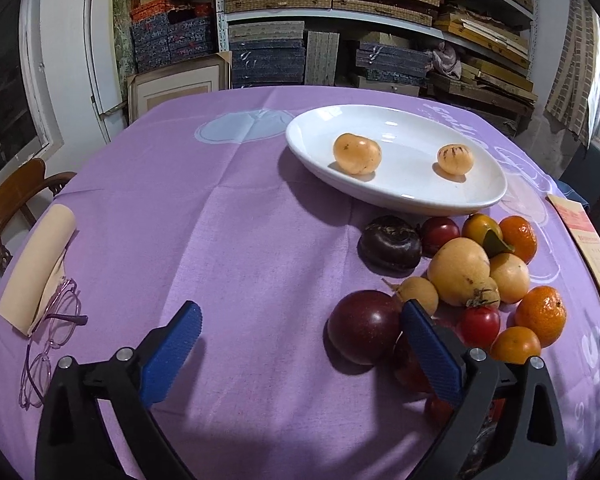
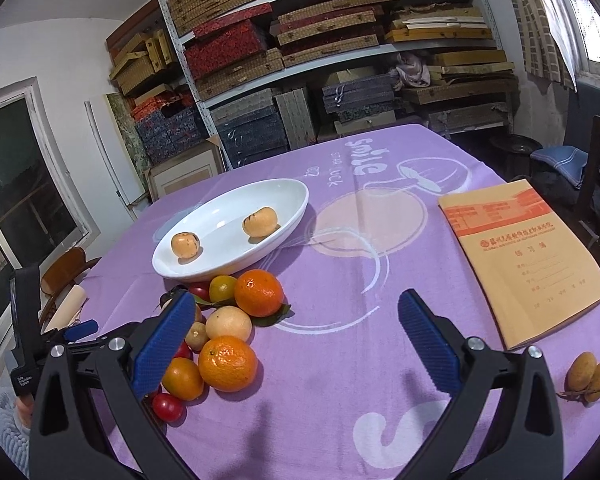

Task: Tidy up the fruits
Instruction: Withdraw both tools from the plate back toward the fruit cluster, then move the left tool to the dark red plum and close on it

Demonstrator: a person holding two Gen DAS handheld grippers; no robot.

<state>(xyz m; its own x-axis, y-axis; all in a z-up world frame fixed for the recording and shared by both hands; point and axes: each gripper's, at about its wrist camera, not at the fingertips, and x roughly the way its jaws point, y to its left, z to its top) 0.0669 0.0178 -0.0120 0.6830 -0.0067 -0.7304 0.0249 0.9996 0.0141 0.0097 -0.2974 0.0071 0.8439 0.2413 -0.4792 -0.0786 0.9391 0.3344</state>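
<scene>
A white oval plate (image 1: pixel 472 200) holds two pale orange fruits (image 1: pixel 357 153) (image 1: pixel 455 159); the plate also shows in the right wrist view (image 2: pixel 204 270). In front of it lies a pile of fruits: a dark purple plum (image 1: pixel 364 332), a dark mangosteen (image 1: pixel 390 243), a pale yellow fruit (image 1: pixel 458 270), tangerines (image 1: pixel 540 314) (image 2: pixel 259 293) (image 2: pixel 228 363) and cherry tomatoes (image 1: pixel 480 323). My left gripper (image 1: pixel 300 354) is open and empty, its right finger beside the plum. My right gripper (image 2: pixel 296 348) is open and empty, just right of the pile.
A purple cloth covers the table (image 1: pixel 240 220). Glasses (image 1: pixel 50 340) and a beige roll (image 1: pixel 36 264) lie at the left. An exercise book (image 2: pixel 520 256) and two small brown fruits (image 2: pixel 588 376) lie at the right. Chairs and shelves of boxes stand around.
</scene>
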